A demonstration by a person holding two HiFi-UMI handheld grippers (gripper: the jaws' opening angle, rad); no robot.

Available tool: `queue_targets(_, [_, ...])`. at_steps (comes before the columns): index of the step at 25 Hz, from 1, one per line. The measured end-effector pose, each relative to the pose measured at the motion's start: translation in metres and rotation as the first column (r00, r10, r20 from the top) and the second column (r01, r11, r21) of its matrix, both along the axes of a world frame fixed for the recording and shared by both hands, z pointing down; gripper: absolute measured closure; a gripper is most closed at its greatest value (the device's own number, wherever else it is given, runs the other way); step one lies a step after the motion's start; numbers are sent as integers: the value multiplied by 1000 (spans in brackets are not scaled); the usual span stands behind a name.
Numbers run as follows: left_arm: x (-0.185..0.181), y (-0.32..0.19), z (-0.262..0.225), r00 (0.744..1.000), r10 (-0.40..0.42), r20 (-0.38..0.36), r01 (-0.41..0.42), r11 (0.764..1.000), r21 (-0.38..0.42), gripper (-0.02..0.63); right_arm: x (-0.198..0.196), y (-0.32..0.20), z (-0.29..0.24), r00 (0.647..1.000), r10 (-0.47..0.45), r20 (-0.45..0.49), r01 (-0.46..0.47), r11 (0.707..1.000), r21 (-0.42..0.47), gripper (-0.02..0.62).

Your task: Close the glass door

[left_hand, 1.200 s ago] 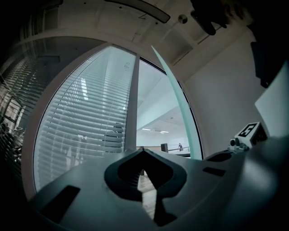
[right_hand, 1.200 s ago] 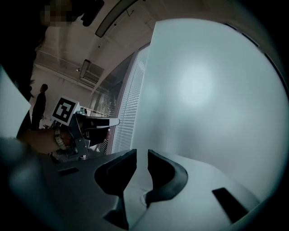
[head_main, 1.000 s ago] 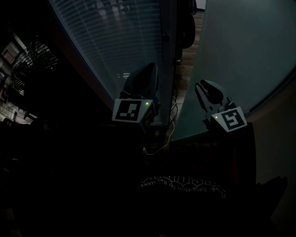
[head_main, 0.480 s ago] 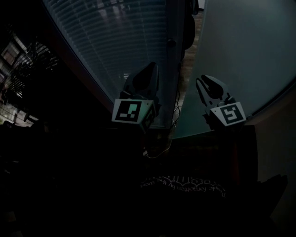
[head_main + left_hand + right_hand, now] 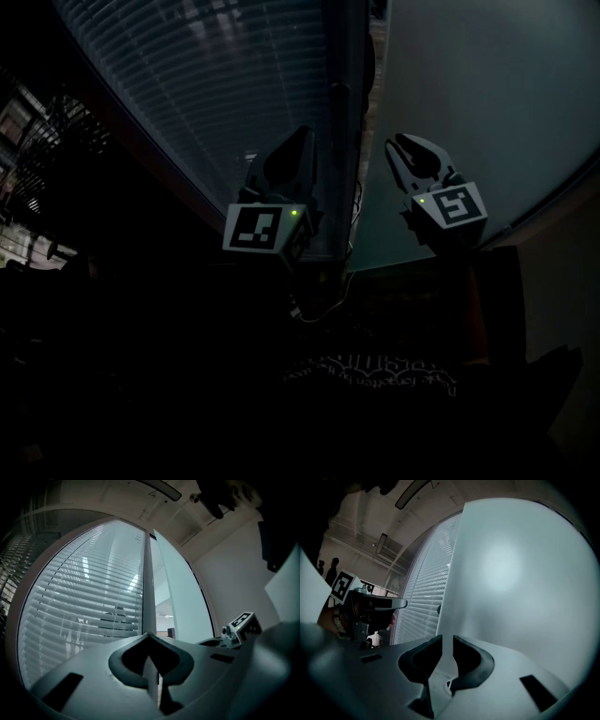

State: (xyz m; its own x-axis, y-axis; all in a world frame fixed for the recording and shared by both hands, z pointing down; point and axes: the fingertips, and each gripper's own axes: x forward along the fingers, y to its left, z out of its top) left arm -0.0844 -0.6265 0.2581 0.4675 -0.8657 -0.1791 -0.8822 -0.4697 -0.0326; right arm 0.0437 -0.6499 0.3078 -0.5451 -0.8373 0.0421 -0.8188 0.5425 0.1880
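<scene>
The frosted glass door (image 5: 469, 94) (image 5: 511, 573) fills the right side. Its free edge stands close to the dark frame post (image 5: 342, 112) (image 5: 148, 583), with a narrow gap (image 5: 370, 56) between them. My right gripper (image 5: 403, 142) (image 5: 446, 639) points level at the door face, right by that free edge. Its jaws stand partly apart and are closing a little; only pale door surface shows through the gap, nothing gripped. Whether the tips touch the glass I cannot tell. My left gripper (image 5: 302, 133) (image 5: 149, 635) is shut and empty, aimed at the post.
A fixed glass panel with horizontal blinds (image 5: 234, 84) (image 5: 84, 597) runs left of the post. A small dark knob (image 5: 337, 89) sits on the post. A pale cable (image 5: 323, 305) and a printed mat (image 5: 375, 370) lie on the dark floor below.
The door's free edge has swung left and the gap at the post has narrowed. My right gripper has gone left and up along with it. My left gripper has shifted only slightly.
</scene>
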Motion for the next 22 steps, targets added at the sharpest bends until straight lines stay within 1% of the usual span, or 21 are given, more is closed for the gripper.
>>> queue_targets(4, [-3, -5, 2, 1000, -2, -3, 2, 1000, -4, 604, 1, -13, 1, 1000, 26, 6, -26, 1000, -5, 535])
queue_targets(6, [-4, -10, 0, 1000, -3, -5, 3, 1000, -6, 604, 3, -25, -2, 999, 51, -1, -51, 999, -1, 565])
queue_targets(8, [-5, -15, -1, 1000, -4, -3, 4, 1000, -6, 604, 3, -35, -3, 998, 69, -10, -69, 998, 3, 580])
queue_targets(15, [-11, -21, 1, 1000, -4, 1, 4, 1000, -11, 604, 3, -54, -3, 995, 97, 23, -96, 995, -15, 580])
queue_targets(22, [-16, -26, 0, 1000, -1, 3, 1, 1000, -12, 604, 2, -71, -3, 990, 140, 27, -139, 990, -30, 583])
